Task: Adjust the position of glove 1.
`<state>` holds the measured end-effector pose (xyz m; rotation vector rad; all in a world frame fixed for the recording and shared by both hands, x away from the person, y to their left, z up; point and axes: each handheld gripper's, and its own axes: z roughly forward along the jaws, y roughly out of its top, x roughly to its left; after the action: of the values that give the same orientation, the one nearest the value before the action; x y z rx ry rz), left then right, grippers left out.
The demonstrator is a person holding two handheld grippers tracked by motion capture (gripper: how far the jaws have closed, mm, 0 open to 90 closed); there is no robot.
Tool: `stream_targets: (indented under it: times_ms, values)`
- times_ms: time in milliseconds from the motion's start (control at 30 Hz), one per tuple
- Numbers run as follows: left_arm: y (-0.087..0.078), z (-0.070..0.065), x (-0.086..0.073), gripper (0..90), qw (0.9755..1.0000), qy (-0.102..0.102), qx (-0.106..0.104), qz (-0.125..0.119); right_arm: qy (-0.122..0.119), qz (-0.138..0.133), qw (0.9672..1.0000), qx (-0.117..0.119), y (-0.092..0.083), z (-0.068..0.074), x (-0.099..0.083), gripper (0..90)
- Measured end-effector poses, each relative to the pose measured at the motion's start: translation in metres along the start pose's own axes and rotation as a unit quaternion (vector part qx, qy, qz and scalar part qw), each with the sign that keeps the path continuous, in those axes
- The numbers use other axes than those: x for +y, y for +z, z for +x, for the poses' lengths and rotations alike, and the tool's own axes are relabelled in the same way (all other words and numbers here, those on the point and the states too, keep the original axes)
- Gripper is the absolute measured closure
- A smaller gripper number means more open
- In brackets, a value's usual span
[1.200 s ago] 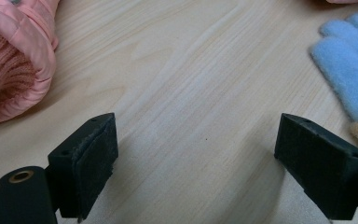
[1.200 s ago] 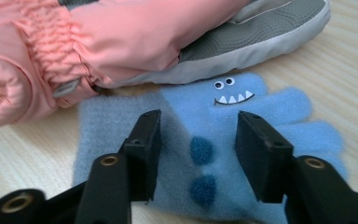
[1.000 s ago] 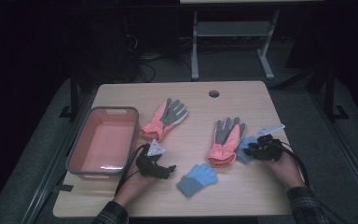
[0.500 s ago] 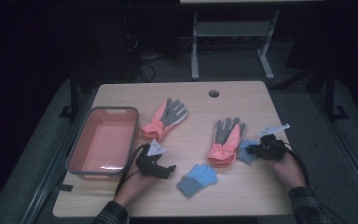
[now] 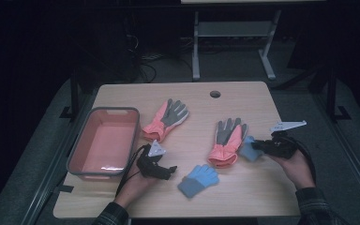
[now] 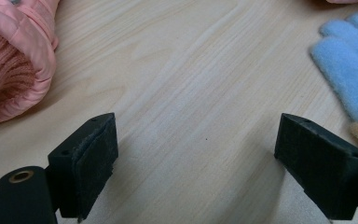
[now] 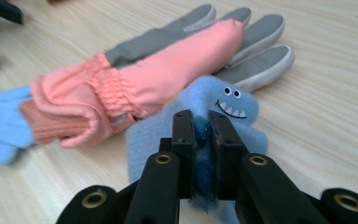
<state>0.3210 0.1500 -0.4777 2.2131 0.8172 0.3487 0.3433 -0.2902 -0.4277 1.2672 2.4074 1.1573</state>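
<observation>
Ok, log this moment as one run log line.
right gripper: just closed, pinching blue glove | left gripper: open over table | second blue glove: loose | bin: empty

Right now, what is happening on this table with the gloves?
A person works at a wooden table with a claw in each hand. The right claw has just closed on a small blue fleece glove with a monster face, beside a pink-and-grey ski glove. The left claw is open over bare wood, holding nothing. Another blue fleece glove, a second pink-and-grey glove and a pink plastic tub are also there.
</observation>
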Motion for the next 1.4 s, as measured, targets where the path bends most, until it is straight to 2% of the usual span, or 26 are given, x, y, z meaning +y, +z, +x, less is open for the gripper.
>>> stream_targets:
  times_ms: [133, 400, 567, 700, 833, 967, 1067, 1133, 1233, 1367, 1400]
  values:
    - [0.0, 0.0, 0.0, 12.6, 1.0, 0.0, 0.0, 0.001, -0.002, -0.008, 1.0, 0.002, -0.005, 0.003, 0.003, 82.2]
    - [0.0, 0.0, 0.0, 12.6, 1.0, -0.001, 0.0, -0.001, -0.01, -0.023, 0.9995, 0.021, -0.013, 0.018, 0.012, 81.9]
    - [0.0, 0.0, 0.0, 12.6, 1.0, -0.001, 0.0, -0.001, -0.02, -0.032, 0.9988, 0.032, -0.016, 0.035, 0.022, 81.9]
    - [0.0, 0.0, 0.0, 12.6, 1.0, 0.0, 0.0, 0.001, -0.028, -0.036, 0.9983, 0.037, -0.018, 0.043, 0.027, 81.9]
    - [0.0, 0.001, 0.0, 12.6, 1.0, 0.003, 0.0, 0.002, -0.04, -0.043, 0.9973, 0.045, -0.018, 0.057, 0.036, 81.9]
    - [-0.001, 0.0, 0.0, 12.6, 1.0, 0.002, -0.001, 0.005, -0.058, -0.044, 0.9956, 0.06, -0.014, 0.078, 0.044, 81.8]
    - [-0.001, 0.001, 0.0, 12.6, 0.9999, 0.006, 0.0, 0.01, -0.065, -0.039, 0.9948, 0.067, -0.01, 0.089, 0.047, 81.8]
    - [-0.001, 0.001, 0.0, 12.6, 1.0, 0.004, -0.001, 0.007, -0.08, -0.03, 0.9929, 0.082, -0.003, 0.104, 0.05, 81.5]
    - [-0.001, 0.001, 0.0, 12.6, 1.0, 0.004, -0.001, 0.007, -0.087, -0.028, 0.992, 0.088, 0.001, 0.111, 0.051, 81.5]
    - [-0.001, 0.001, 0.0, 12.7, 1.0, 0.004, -0.001, 0.006, -0.101, -0.013, 0.9901, 0.097, 0.013, 0.131, 0.053, 81.5]
    - [-0.001, 0.0, 0.0, 12.7, 1.0, 0.004, -0.001, 0.005, -0.101, -0.013, 0.9901, 0.097, 0.013, 0.131, 0.053, 81.5]
